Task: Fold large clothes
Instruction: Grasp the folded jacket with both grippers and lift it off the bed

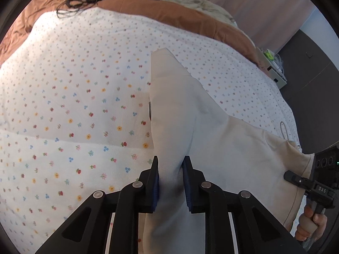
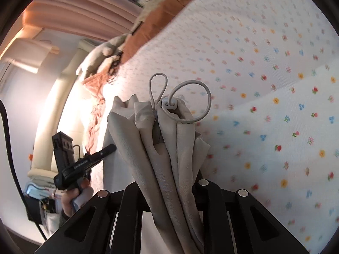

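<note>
A pale beige garment (image 1: 190,114) is held up over a bed with a white flowered sheet (image 1: 74,105). My left gripper (image 1: 171,169) is shut on a bunched fold of it, between the blue pads (image 1: 156,188); one leg-like part hangs forward onto the sheet. My right gripper (image 2: 167,182) is shut on the gathered waistband end (image 2: 169,139), whose grey drawstring (image 2: 190,101) loops out on top. The fabric hides the right fingertips. Each gripper shows in the other's view: the right one (image 1: 313,186) and the left one (image 2: 84,160).
A brown blanket (image 1: 169,10) and crumpled bedding lie along the far side of the bed. A black cord (image 1: 82,0) lies near them. A bedside shelf with small items (image 1: 275,67) stands at the right. Pink curtains (image 2: 84,14) hang behind.
</note>
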`<state>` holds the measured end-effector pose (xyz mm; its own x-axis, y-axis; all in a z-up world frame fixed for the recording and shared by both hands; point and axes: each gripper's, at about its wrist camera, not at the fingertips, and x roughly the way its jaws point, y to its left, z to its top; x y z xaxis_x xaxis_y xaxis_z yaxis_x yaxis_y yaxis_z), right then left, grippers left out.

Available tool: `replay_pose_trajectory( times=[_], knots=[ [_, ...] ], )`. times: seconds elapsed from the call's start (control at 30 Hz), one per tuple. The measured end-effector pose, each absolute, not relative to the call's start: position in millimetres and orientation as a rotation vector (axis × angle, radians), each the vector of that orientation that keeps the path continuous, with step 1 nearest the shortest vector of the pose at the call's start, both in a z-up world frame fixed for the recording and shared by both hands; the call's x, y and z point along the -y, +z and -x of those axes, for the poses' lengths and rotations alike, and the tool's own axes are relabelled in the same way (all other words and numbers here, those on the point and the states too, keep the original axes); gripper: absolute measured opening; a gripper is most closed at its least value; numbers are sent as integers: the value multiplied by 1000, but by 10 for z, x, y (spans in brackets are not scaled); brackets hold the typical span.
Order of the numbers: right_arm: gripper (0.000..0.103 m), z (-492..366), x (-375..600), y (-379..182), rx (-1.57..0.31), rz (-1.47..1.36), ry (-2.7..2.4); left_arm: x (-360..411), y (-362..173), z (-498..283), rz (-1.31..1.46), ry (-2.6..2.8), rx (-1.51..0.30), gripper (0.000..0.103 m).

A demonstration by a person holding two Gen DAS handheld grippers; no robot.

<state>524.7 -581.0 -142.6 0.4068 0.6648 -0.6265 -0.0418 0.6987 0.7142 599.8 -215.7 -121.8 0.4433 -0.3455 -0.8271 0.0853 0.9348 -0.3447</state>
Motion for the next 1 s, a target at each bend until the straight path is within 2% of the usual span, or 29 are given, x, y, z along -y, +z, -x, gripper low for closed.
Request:
replay_pose_trajectory(
  times=[0.43,1.0],
  knots=[
    [15,-4394,5365,-339,-867,-603,559,1868,-341,-5309,315,-285,-915,18],
    [15,-3761,4550,685,-720,-517,675,1028,657,-4617,385,-260,-721,16]
  ],
)
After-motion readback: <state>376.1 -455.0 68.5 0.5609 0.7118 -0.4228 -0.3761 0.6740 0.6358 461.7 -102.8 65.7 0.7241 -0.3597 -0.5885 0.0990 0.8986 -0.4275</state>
